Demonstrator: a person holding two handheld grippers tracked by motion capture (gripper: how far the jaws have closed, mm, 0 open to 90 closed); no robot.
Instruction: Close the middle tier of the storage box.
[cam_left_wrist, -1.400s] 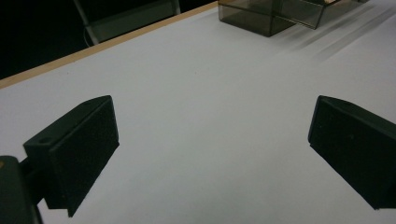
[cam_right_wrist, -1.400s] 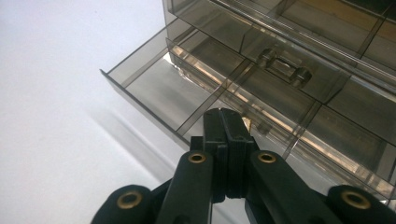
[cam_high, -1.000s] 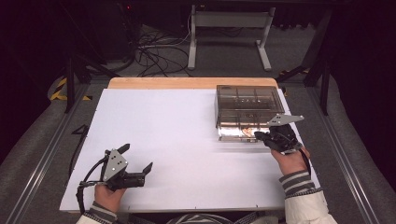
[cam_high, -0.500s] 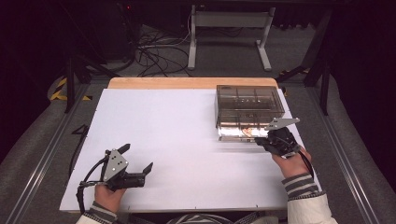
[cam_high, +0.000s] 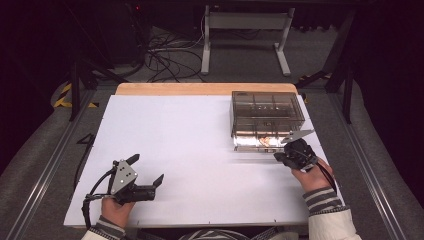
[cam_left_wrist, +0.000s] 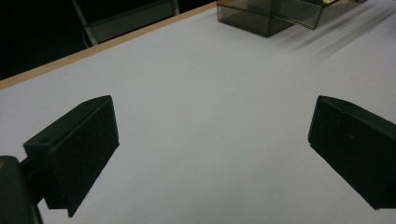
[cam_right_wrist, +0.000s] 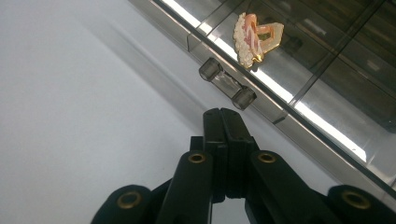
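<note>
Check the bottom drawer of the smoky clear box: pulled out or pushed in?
Pulled out. The drawer juts forward past the box, its handle just ahead of the shut right gripper.

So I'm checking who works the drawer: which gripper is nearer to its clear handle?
The right. The right gripper, shut, sits just short of the clear handle on the drawer front, not touching it. The left gripper is open at the table's near left, far from the smoky box.
</note>
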